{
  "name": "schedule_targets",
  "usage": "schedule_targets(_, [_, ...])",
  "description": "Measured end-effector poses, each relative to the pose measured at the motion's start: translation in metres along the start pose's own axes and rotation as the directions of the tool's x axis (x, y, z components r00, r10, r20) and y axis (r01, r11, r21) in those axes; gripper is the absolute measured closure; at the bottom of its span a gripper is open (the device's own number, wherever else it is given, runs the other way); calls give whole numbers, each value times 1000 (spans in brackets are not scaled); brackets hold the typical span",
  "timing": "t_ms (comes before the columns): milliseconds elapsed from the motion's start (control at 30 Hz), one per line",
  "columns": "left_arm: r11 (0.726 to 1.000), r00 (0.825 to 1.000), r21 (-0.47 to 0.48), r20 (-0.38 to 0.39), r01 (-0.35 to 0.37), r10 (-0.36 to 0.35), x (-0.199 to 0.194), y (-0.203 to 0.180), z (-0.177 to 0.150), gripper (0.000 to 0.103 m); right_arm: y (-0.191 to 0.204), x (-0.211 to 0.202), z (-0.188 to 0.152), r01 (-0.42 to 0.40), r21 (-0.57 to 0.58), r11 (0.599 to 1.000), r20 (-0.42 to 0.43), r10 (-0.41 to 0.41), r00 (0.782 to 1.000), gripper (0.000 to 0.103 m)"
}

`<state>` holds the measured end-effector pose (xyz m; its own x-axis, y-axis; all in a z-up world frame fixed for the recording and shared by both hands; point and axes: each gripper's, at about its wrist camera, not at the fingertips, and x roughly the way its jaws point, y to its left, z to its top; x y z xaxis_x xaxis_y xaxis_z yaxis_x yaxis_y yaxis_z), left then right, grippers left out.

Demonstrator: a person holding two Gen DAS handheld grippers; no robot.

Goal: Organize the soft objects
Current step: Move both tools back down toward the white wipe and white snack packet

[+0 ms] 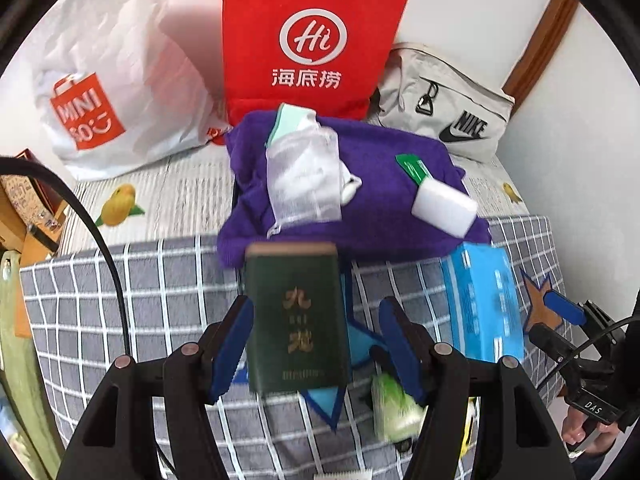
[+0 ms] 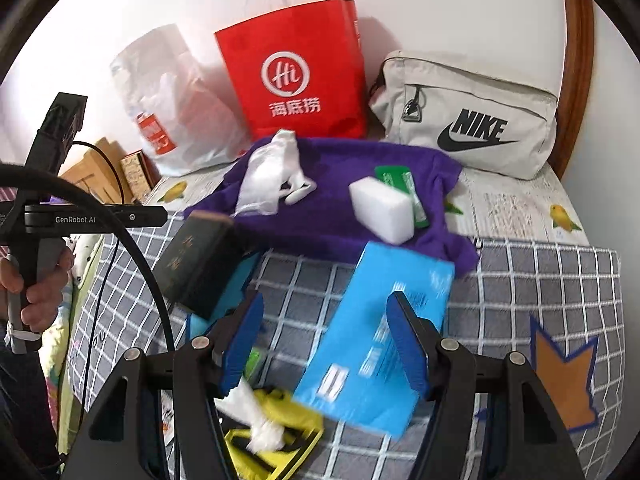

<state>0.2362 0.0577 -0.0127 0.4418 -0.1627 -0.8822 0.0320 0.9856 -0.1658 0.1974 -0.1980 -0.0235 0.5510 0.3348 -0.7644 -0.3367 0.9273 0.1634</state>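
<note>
My left gripper (image 1: pixel 316 344) hangs open over a dark green box (image 1: pixel 296 320) that lies on the checked blanket (image 1: pixel 140 300); the right pad stands clear of the box. My right gripper (image 2: pixel 324 344) is open above a blue packet (image 2: pixel 376 332), also lying on the blanket. Behind them a purple cloth (image 1: pixel 368 216) is spread on the bed, carrying a white mesh pouch (image 1: pixel 304 176), a white sponge (image 1: pixel 444 208) and a green packet (image 1: pixel 412 168). The same purple cloth (image 2: pixel 320 220) and sponge (image 2: pixel 384 208) show in the right wrist view.
A red paper bag (image 1: pixel 312 40), a white plastic bag (image 1: pixel 108 100) and a grey Nike pouch (image 2: pixel 468 120) lean on the wall at the back. A yellow item (image 2: pixel 280 444) lies near the blanket's front. Cardboard boxes (image 2: pixel 100 168) stand at the left.
</note>
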Motion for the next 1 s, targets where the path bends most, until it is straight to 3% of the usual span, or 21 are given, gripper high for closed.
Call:
schedule_targets(300, [1000, 1000, -10, 23, 9, -9, -21, 1, -49, 40, 24, -16, -42, -23, -34, 999, -14, 22, 1000, 40])
schedule_targets(467, [999, 999, -42, 38, 35, -33, -23, 6, -79, 40, 44, -15, -75, -42, -109, 993, -28, 39, 999, 40])
schedule_targets(533, [998, 999, -53, 36, 40, -38, -20, 7, -92, 40, 51, -6, -88, -41, -145, 989, -45, 35, 998, 47])
schedule_targets(600, [998, 999, -54, 28, 44, -42, -16, 6, -104, 40, 53, 5, -97, -33, -169, 985, -64, 22, 998, 65])
schedule_targets(633, [998, 999, -56, 23, 43, -42, -15, 6, -110, 40, 54, 12, -101, -34, -174, 984, -83, 20, 996, 67])
schedule_targets(800, [998, 999, -52, 3, 32, -32, -7, 8, -137, 40, 48, 35, -114, -41, -158, 987, -124, 22, 992, 69])
schedule_targets(1000, [999, 1000, -45, -3, 11, -11, -2, 6, -151, 40, 46, 45, -118, -52, -128, 990, -108, 38, 993, 69])
